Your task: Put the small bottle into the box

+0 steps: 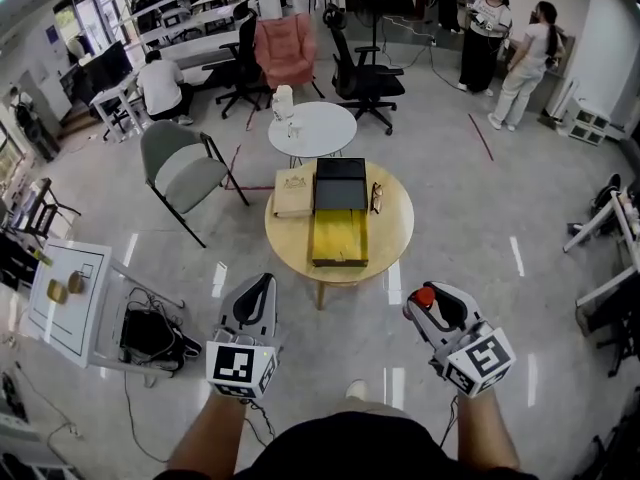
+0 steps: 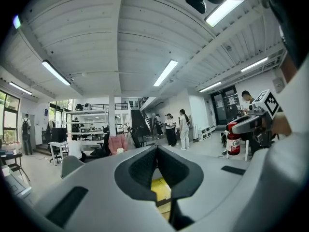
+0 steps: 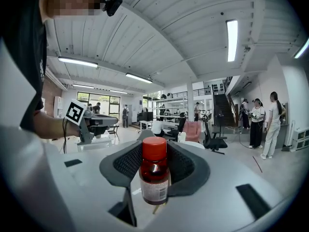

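Note:
A small amber bottle (image 3: 154, 178) with a red cap stands upright between the pads of my right gripper (image 3: 154, 151), which is shut on it. In the head view the red cap (image 1: 425, 296) shows at the tip of the right gripper (image 1: 432, 306), held low at the right, short of the table. The box (image 1: 338, 236) lies open on the round wooden table (image 1: 395, 238); it has a yellow inside and a black part (image 1: 340, 183) behind it. My left gripper (image 1: 255, 303) hangs at the lower left, its jaws (image 2: 157, 151) shut with nothing between them.
A tan flat case (image 1: 293, 193) and a pair of glasses (image 1: 376, 198) lie beside the box. A small white round table (image 1: 312, 128), a grey chair (image 1: 185, 173) and office chairs stand behind. A white stand (image 1: 70, 293) is at the left. People stand far off.

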A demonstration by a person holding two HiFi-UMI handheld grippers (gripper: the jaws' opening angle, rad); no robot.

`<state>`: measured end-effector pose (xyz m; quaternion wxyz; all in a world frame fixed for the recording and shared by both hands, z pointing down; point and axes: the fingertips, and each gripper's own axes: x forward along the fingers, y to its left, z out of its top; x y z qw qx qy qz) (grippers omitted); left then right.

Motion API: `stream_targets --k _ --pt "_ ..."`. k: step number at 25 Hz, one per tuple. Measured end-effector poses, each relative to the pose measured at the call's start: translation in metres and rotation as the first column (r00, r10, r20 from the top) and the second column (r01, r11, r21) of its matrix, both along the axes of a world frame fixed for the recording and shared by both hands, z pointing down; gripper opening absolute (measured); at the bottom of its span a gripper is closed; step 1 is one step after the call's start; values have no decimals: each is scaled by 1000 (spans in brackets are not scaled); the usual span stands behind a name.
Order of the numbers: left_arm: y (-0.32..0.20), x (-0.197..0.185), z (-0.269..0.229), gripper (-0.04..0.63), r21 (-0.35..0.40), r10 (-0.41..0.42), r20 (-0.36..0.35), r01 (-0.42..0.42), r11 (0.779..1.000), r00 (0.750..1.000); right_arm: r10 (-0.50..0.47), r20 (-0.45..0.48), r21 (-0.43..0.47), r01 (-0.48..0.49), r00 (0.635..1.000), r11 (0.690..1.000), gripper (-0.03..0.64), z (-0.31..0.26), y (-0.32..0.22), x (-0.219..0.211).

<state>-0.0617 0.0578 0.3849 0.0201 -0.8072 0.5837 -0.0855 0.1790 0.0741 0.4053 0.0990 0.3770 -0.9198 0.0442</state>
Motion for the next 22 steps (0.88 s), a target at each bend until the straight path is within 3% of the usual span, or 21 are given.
stream_targets --k 7,13,22 --pt "-9 10 -20 18 36 -40 2 40 999 999 -62 17 -2 62 998 998 166 -3 -23 5" --pt "-5 11 -22 18 28 -64 31 64 998 997 -80 29 3 79 996 997 166 -8 -35 12" --pt "2 3 -10 18 15 -97 12 97 995 995 -86 7 5 86 996 996 166 -3 -40 11"
